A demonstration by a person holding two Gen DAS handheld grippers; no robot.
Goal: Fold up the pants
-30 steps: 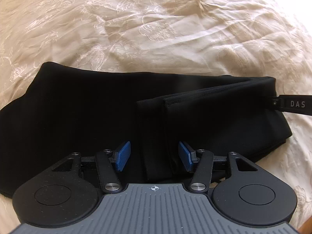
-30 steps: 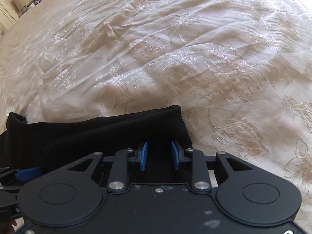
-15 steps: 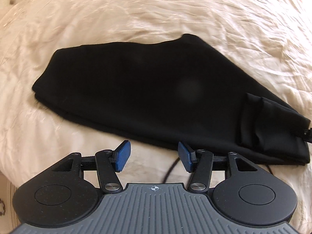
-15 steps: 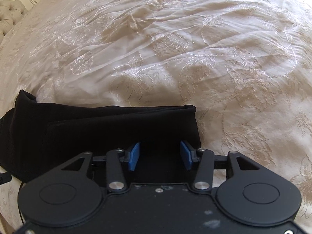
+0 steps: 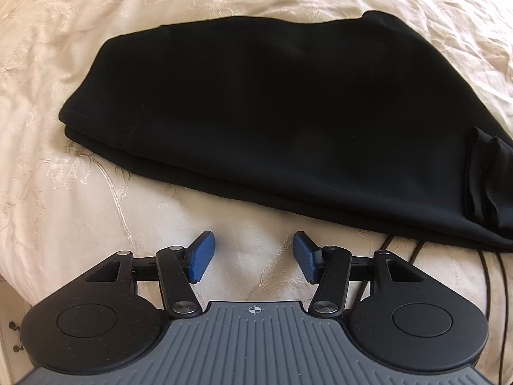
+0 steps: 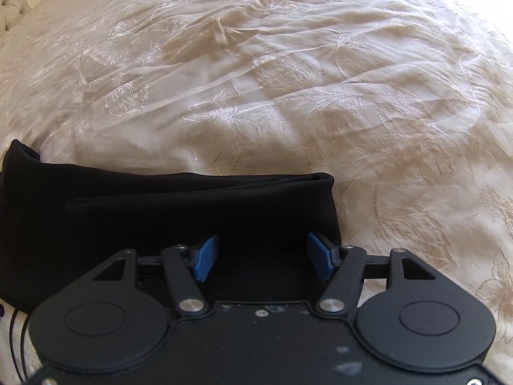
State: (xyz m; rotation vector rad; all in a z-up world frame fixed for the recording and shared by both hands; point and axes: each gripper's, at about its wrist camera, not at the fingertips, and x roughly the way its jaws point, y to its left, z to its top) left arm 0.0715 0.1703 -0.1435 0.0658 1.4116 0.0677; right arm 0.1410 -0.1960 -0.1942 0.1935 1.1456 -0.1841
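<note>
Bright daylight, glare at upper right, fisheye-bent edges, sharp focus, soft shadows.

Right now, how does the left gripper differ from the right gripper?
The left gripper is open over bare bedspread, beside the black pants; the right gripper is over the pants' folded end, its jaws opening wider. The left body is grey and ribbed, the right plain black. Both have blue pads and hold nothing.

Cut-off cloth and hidden edges

The black pants (image 5: 272, 122) run past the right edge of the left wrist view and the left edge of the right wrist view; there the right gripper (image 6: 261, 256) hides their near edge, and black cables (image 5: 493, 276) beside the pants vanish behind the left gripper's body.
</note>
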